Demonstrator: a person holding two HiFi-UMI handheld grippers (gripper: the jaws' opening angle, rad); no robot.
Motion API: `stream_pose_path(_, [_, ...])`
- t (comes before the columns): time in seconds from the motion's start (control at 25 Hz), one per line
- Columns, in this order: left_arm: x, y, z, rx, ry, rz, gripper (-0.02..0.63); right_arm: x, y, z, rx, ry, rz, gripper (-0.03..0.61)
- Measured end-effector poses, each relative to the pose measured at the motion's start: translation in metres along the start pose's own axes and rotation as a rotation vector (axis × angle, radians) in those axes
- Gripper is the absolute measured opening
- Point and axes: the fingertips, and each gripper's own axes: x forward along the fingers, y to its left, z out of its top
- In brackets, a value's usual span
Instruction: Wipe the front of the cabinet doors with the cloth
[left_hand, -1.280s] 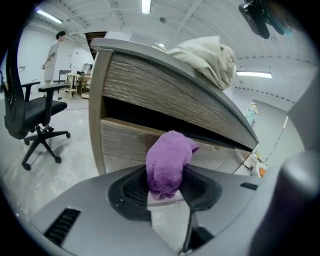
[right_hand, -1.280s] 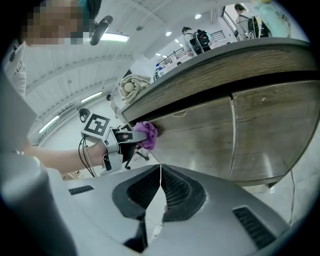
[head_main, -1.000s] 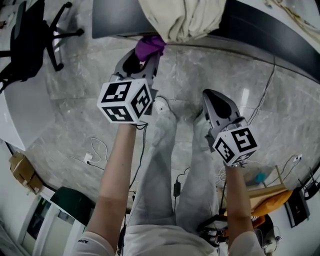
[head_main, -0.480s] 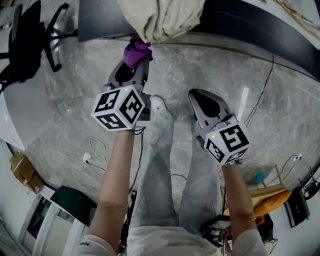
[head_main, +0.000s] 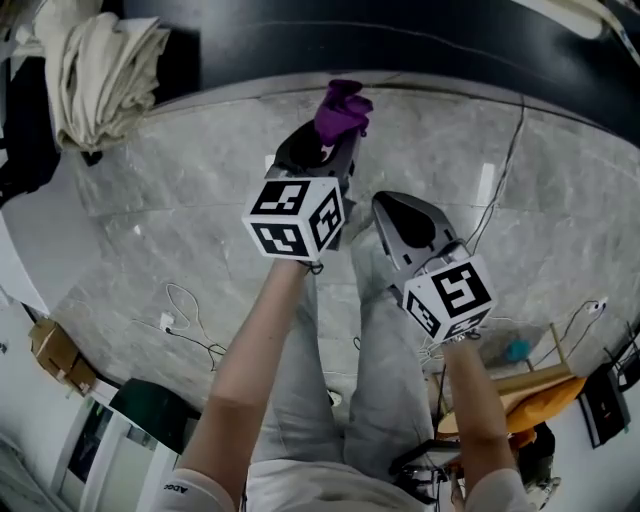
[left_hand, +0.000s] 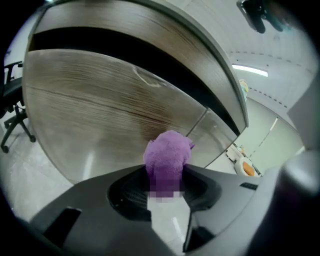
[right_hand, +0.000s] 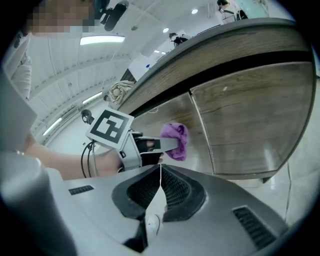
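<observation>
The wood-grain cabinet (right_hand: 245, 115) is running across the far side, its two doors sitting closed and hiding whatever is inside. A heap of beige fabric (head_main: 100, 70) is draping over the countertop at the far left. The left gripper (head_main: 335, 140) is reaching toward the left door, its jaws clamping the purple cloth (left_hand: 167, 155), which is bunching right at the door front; whether it touches cannot be told. The right gripper (head_main: 390, 205) is hanging nearer, on the right, jaws pressing together on nothing.
</observation>
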Motion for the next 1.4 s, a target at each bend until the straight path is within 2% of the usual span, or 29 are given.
stream_pose_path(0.12, [0.034, -0.028, -0.003, 0.034, 0.024, -0.034, 0.153, -0.01, -0.017, -0.01, -0.03, 0.027, 0.021, 0.028])
stream_pose_path(0.24, [0.059, -0.034, -0.005, 0.008, 0.03, -0.036, 0.153, -0.018, -0.035, -0.018, -0.039, 0.036, 0.026, 0.028])
stream_pose_path(0.44, [0.062, -0.014, -0.005, -0.027, 0.034, -0.022, 0.153, -0.019, -0.058, -0.018, -0.021, 0.025, -0.017, 0.028])
stream_pose_path(0.6, [0.041, 0.022, -0.004, -0.038, 0.039, 0.019, 0.153, -0.01, -0.055, -0.011, -0.008, 0.007, -0.054, 0.028])
stream_pose_path(0.76, [0.013, 0.067, 0.003, -0.046, 0.03, 0.058, 0.153, 0.014, -0.035, -0.005, 0.003, 0.003, -0.065, 0.028])
stream_pose_path(1.0, [-0.041, 0.16, 0.01, -0.118, 0.021, 0.136, 0.153, 0.069, 0.04, -0.002, -0.015, 0.014, 0.002, 0.028])
stream_pose_path(1.16, [-0.076, 0.216, 0.02, -0.123, 0.005, 0.197, 0.153, 0.1, 0.08, 0.003, -0.004, 0.008, 0.028, 0.028])
stream_pose_path(1.4, [-0.108, 0.27, 0.025, -0.126, -0.019, 0.249, 0.153, 0.124, 0.112, 0.009, -0.02, 0.005, 0.045, 0.028])
